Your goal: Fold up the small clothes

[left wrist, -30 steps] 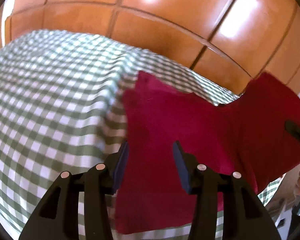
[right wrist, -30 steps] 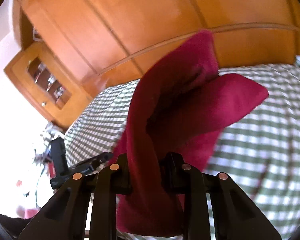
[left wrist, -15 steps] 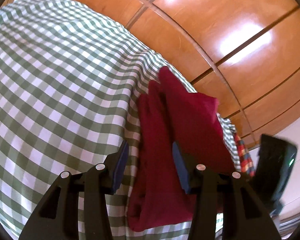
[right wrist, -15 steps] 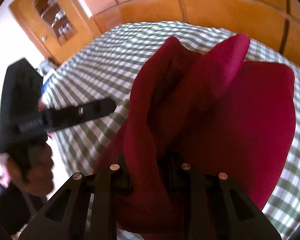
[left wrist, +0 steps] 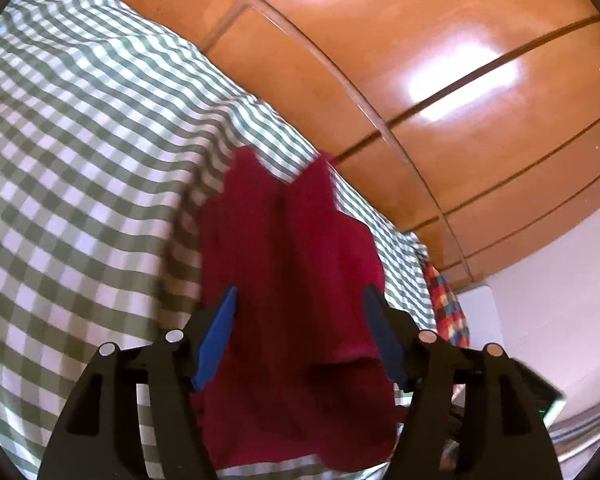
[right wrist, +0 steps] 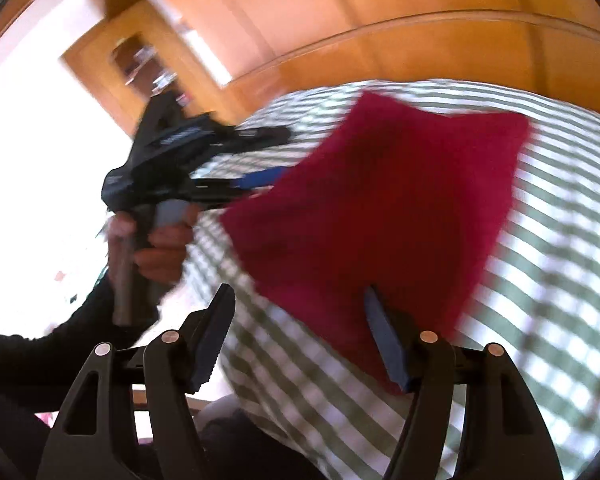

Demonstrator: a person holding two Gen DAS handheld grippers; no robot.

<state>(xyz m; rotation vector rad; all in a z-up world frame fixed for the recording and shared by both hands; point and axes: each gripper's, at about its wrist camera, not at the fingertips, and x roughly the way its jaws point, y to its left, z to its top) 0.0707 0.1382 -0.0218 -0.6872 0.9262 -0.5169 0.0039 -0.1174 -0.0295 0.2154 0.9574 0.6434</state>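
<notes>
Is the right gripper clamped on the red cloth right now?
No, the right gripper has its jaws spread wide apart, and the red cloth lies loose on the checked tablecloth with nothing pinching it.

Red garment (left wrist: 296,264): soft matt cloth, fine-napped, no sheen. Checked cover (left wrist: 80,152) on the desk: woven cloth, green and white, matt, lightly creased. Wall panelling (left wrist: 440,60): wood, orange-brown, smooth and glossy, with bright window glare. Left gripper (left wrist: 298,320) and right gripper (right wrist: 298,328): black matt plastic bodies, small bright metal pins, blue pads (left wrist: 216,340) with a toothed edge. Multicoloured plaid fabric (left wrist: 446,304): cloth, matt.
</notes>
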